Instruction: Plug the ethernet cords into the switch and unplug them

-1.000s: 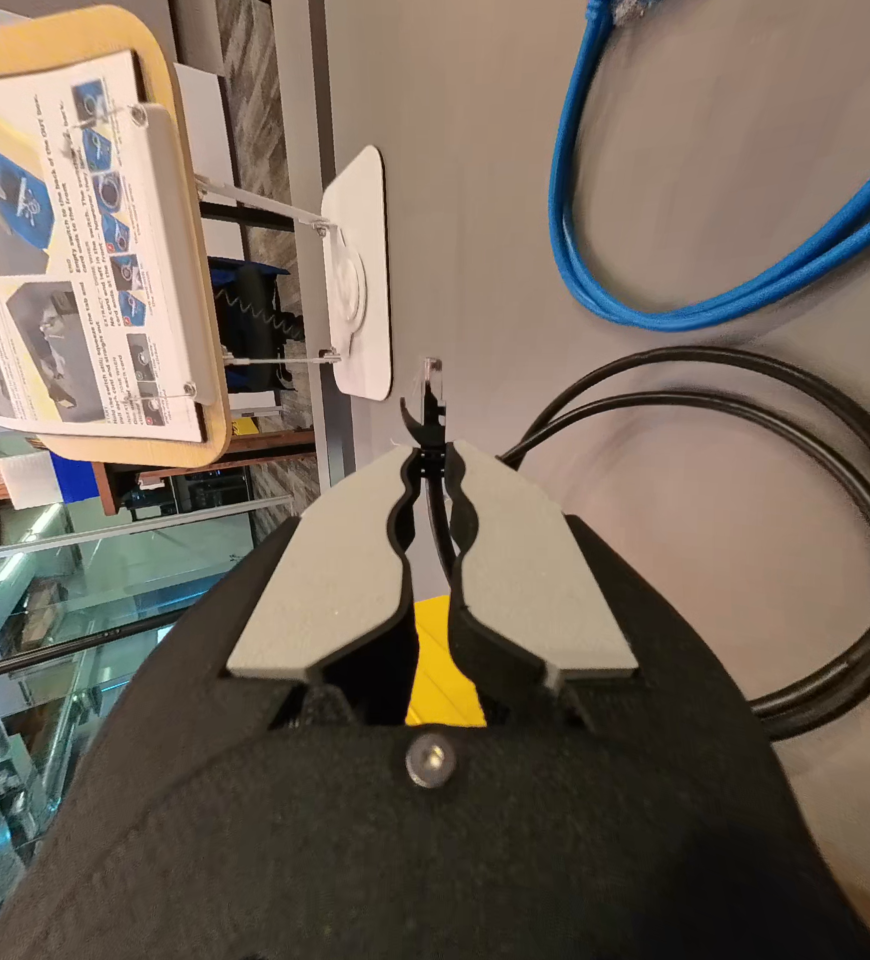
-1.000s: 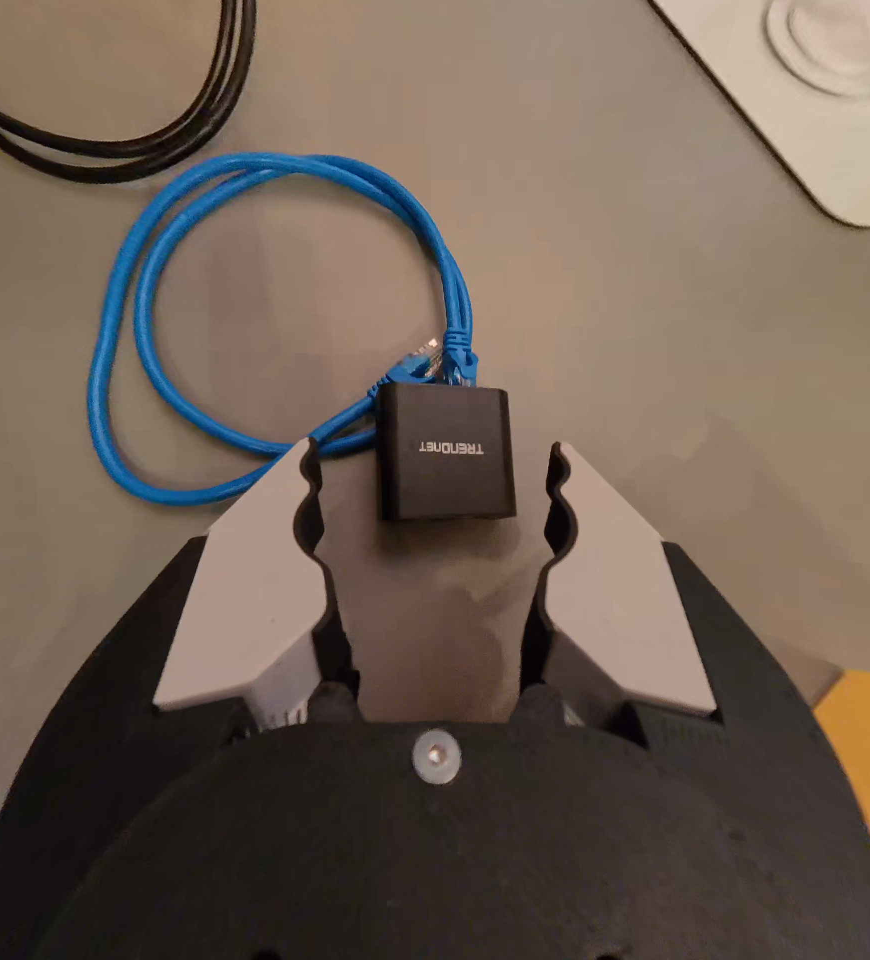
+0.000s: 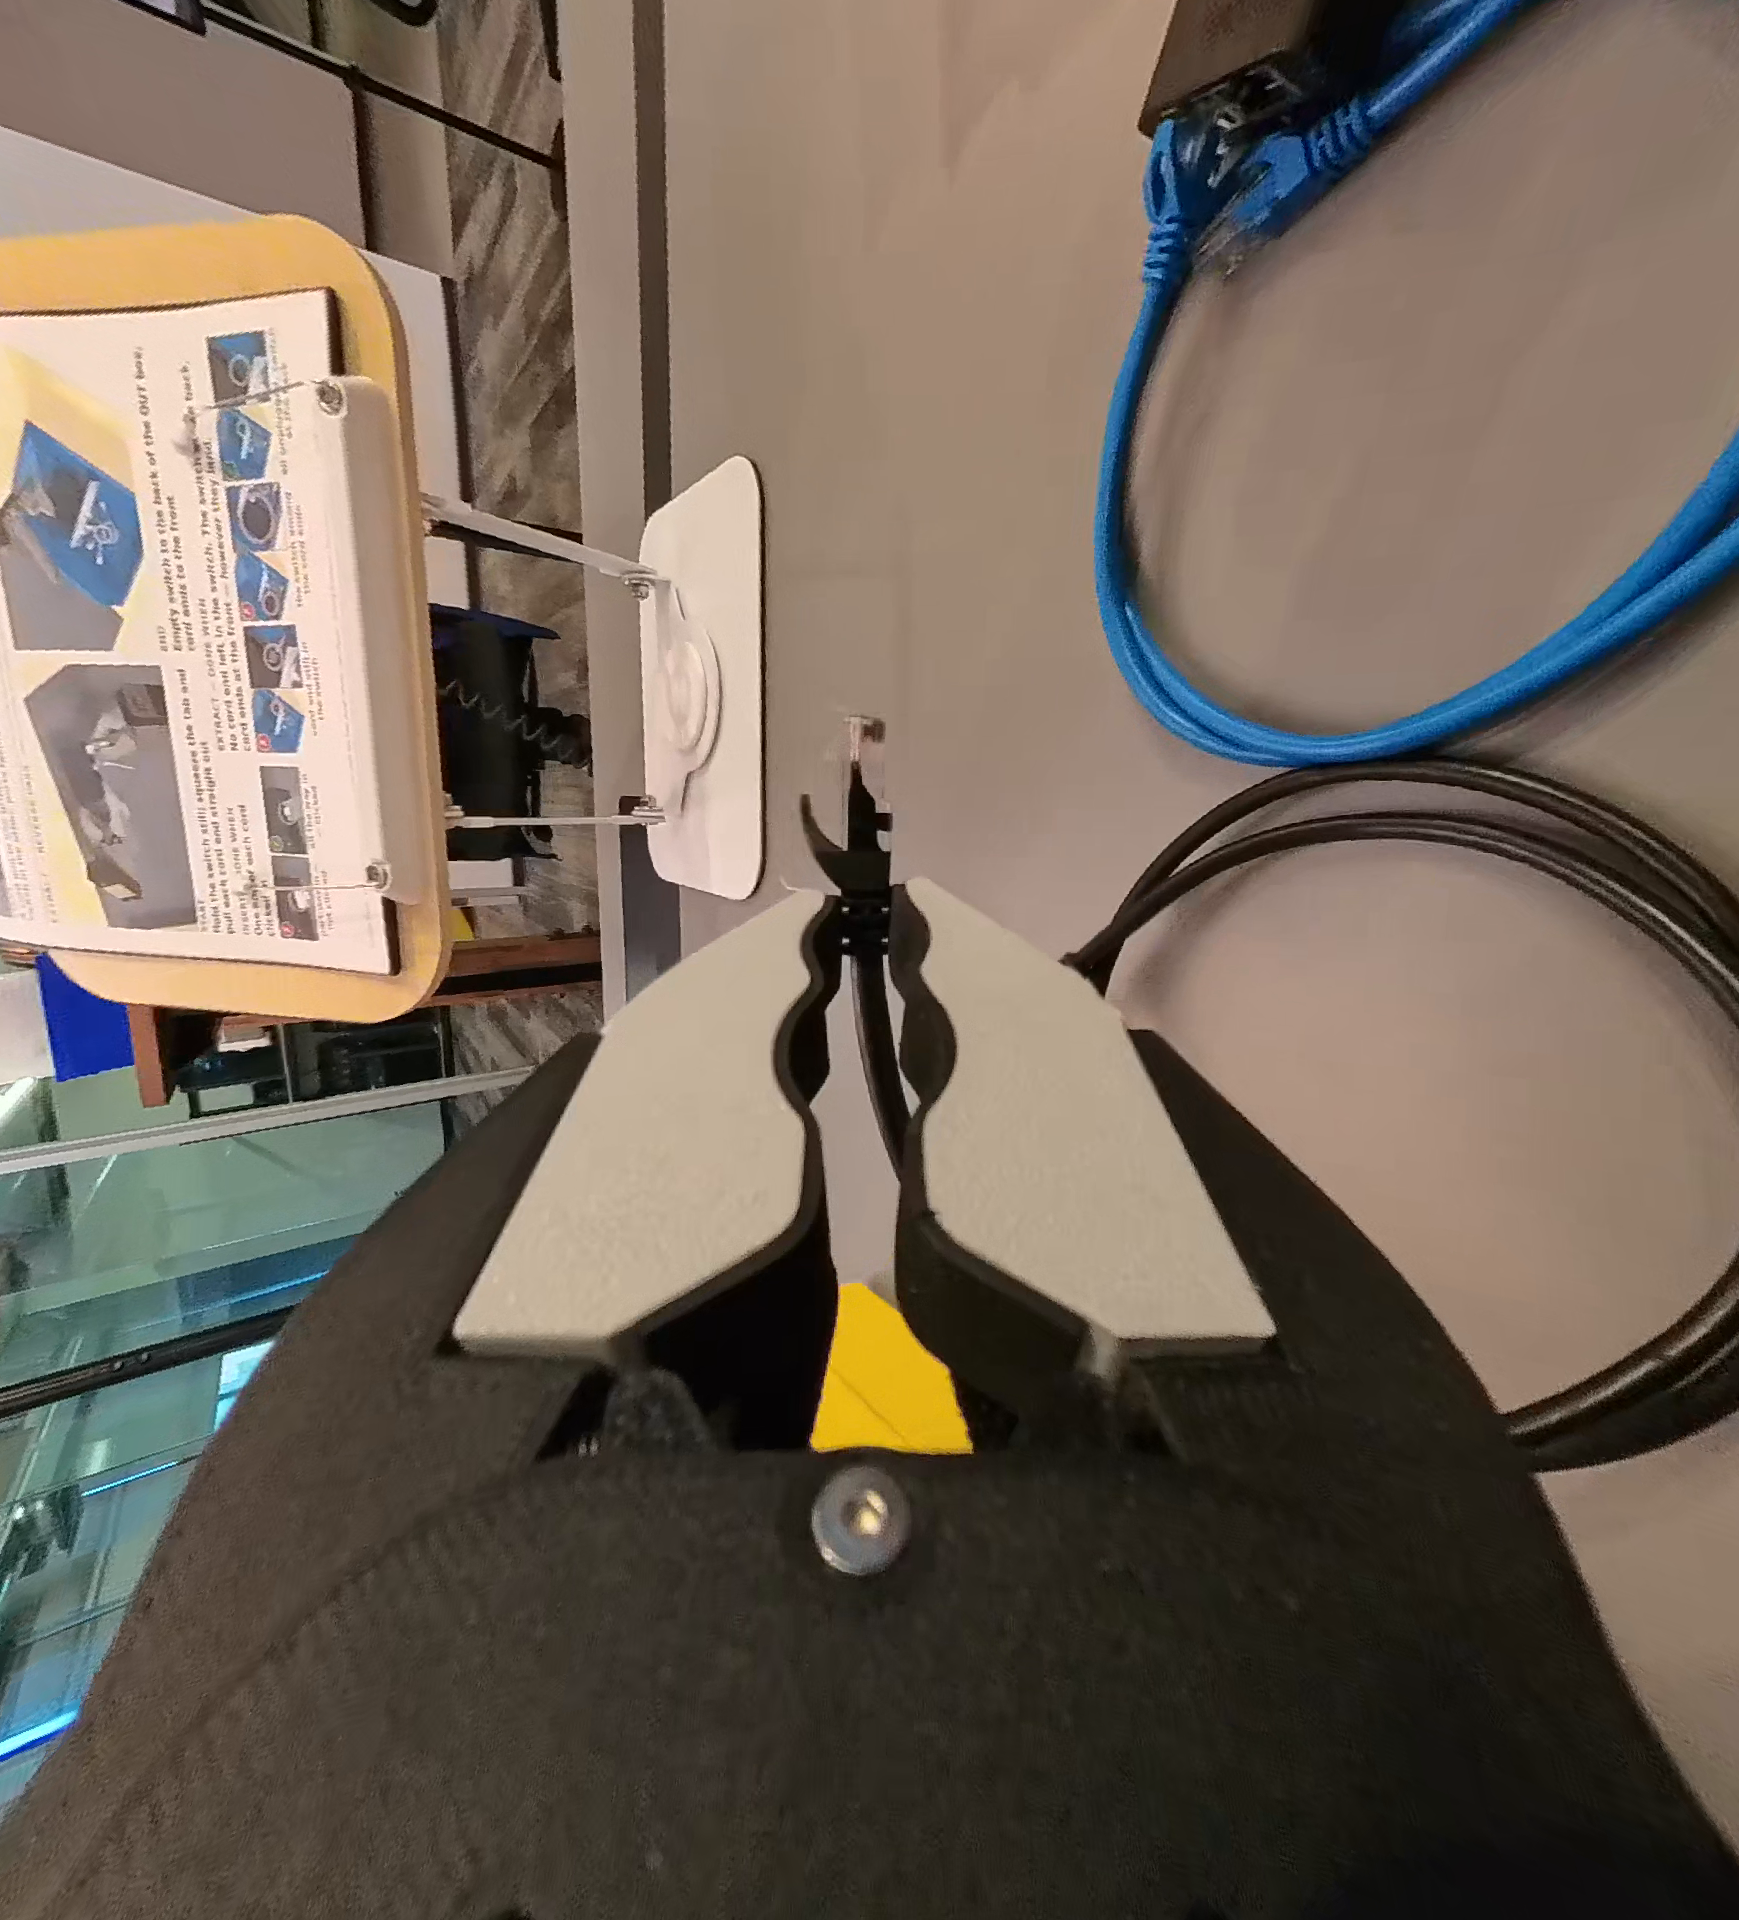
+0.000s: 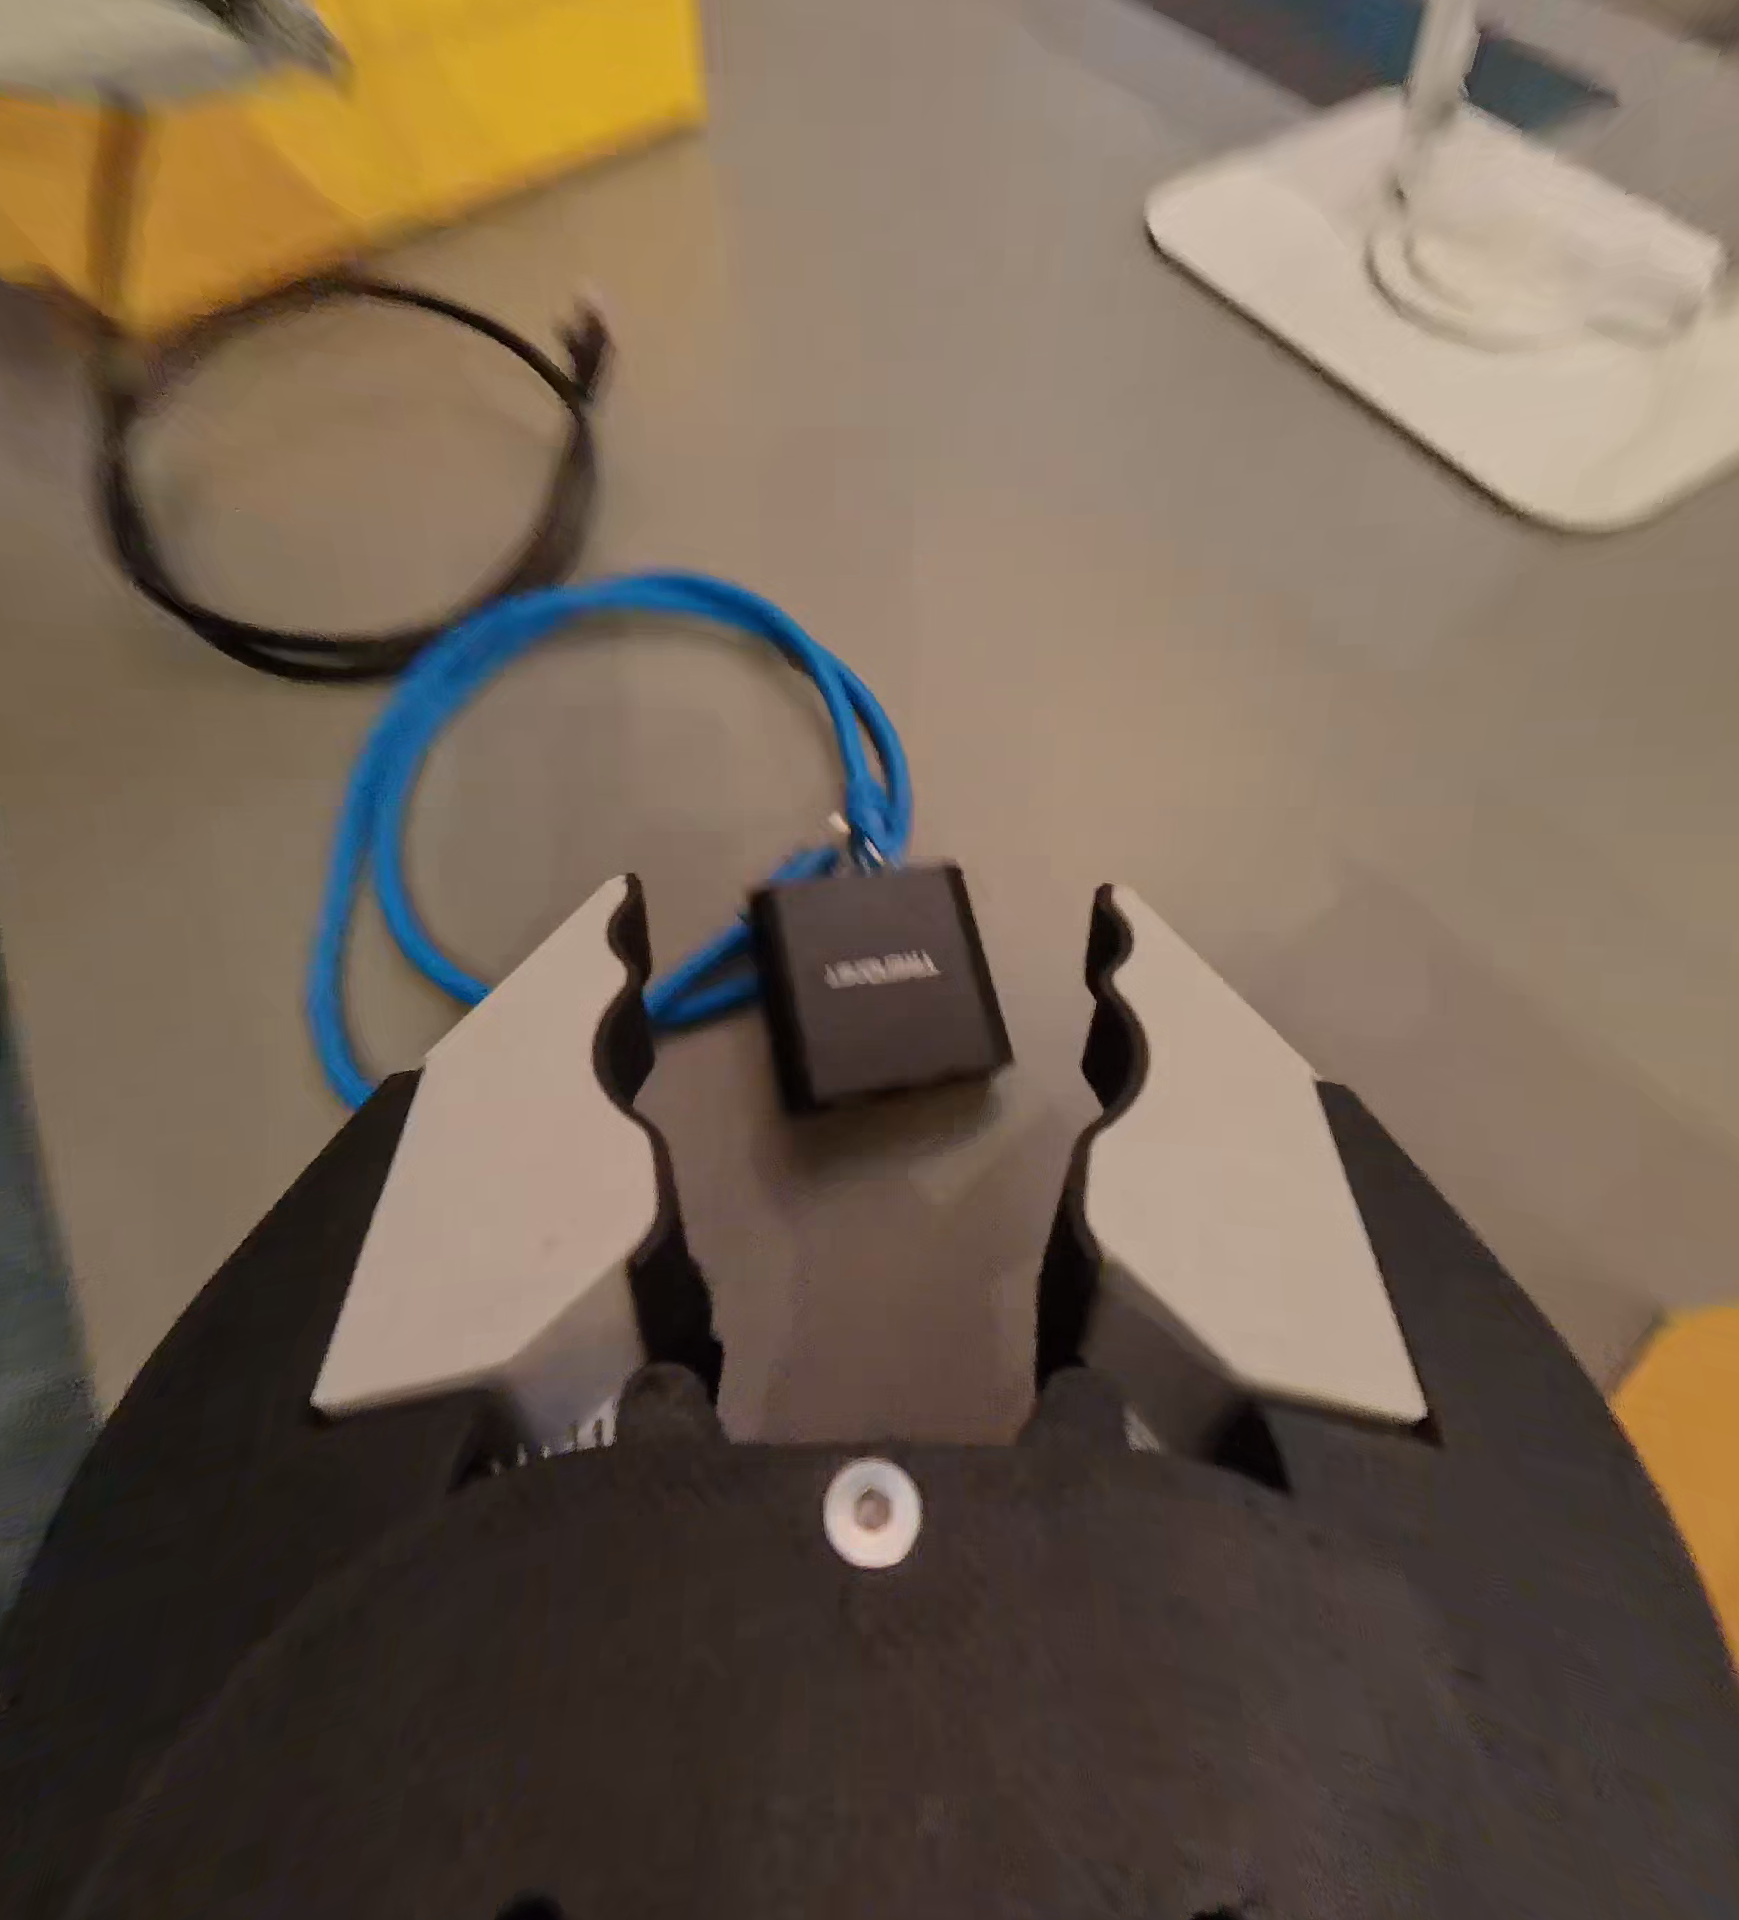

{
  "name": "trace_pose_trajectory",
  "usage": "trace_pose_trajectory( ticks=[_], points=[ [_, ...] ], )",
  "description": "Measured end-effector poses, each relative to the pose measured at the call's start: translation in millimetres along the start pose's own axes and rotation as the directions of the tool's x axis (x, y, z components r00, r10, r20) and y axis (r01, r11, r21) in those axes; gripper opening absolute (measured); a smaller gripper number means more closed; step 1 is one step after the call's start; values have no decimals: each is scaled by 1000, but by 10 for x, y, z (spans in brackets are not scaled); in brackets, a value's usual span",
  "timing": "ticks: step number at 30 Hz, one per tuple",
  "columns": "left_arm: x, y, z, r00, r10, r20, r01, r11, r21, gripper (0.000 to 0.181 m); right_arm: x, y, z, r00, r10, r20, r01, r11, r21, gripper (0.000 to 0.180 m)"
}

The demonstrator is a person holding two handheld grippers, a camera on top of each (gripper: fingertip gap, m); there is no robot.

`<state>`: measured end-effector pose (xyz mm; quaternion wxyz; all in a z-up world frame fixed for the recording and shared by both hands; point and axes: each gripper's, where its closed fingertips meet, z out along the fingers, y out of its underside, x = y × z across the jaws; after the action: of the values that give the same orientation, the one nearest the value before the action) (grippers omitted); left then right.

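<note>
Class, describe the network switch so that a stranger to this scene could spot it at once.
Start on the grey table, at the coiled blue ethernet cable. Where its ends meet sits the switch: a small, flat black box, the only boxy thing among looping cords.

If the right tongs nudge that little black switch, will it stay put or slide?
Probably slide: the switch is a small box lying flat on the smooth grey table. It is unlikely to tip, being low and wide. The blue cord at its far end may tug it or turn it.
</note>
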<state>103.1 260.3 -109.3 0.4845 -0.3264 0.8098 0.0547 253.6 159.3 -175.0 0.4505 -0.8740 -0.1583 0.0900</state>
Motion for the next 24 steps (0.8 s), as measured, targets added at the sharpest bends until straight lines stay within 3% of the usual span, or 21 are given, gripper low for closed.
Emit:
trace_pose_trajectory(
  ticks=[4,8,13,22,24],
  points=[
    [50,-13,24,1000,7,-14,-7,1000,2,8,45,424,235,996,85,-8,-86,987,-134,89],
    [49,-10,8,1000,-5,-14,5,1000,7,8,57,401,289,996,84,13,-82,991,-109,65],
    [88,-8,42,1000,1,-27,-1,1000,6,8,-34,333,340,994,65,87,-57,993,-99,62],
    [48,-63,38,1000,-5,-16,6,1000,8,8,-173,-322,127,980,33,195,-66,983,169,57],
    [22,-113,24,1000,0,-7,1,1000,12,8,-130,-693,-70,969,62,237,-143,929,341,28]
  ],
)
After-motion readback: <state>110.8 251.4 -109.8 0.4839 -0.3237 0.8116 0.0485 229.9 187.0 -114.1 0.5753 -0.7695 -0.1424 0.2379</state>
